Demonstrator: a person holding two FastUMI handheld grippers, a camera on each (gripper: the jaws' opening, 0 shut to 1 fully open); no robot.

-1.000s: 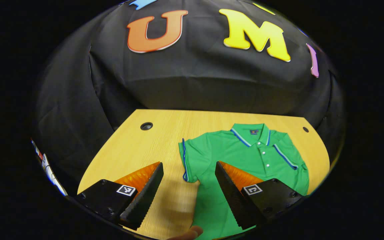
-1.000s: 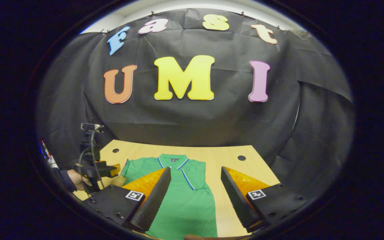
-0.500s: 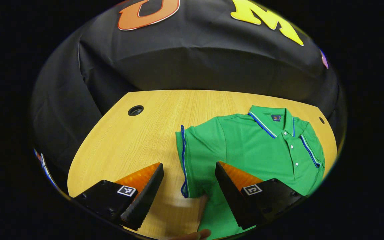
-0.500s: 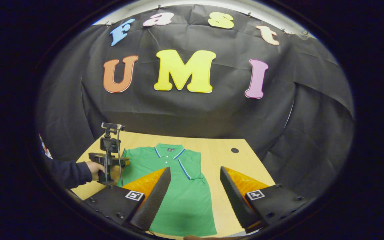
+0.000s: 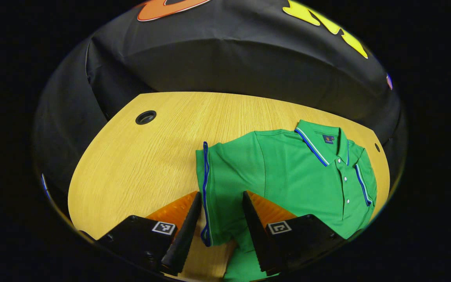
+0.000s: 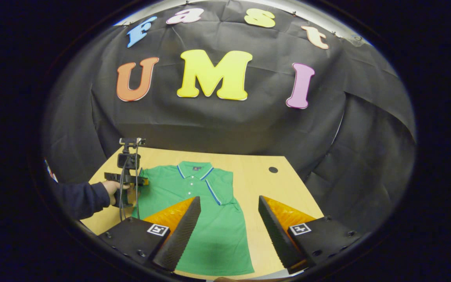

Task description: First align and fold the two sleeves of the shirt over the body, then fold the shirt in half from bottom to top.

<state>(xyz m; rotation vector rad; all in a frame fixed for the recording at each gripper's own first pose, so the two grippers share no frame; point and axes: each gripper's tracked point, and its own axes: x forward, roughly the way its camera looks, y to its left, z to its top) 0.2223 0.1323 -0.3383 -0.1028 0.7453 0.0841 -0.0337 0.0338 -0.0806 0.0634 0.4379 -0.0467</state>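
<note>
A green polo shirt with blue trim lies flat, collar away from me, on the wooden table. Its left sleeve spreads out sideways, and my left gripper straddles the sleeve's hem end, jaws narrowed but still apart. In the right gripper view the shirt has its right sleeve folded onto the body. My right gripper hangs open above the shirt's lower right edge, holding nothing. The left gripper, held by a hand, sits at the shirt's left sleeve.
The table has a round cable hole at its far left and another at its far right. Black cloth walls close in behind and beside the table. Bare wood lies to the right of the shirt.
My left gripper moved forward and down onto the left sleeve, and its jaws narrowed around the hem. The right gripper stayed open and rose slightly.
</note>
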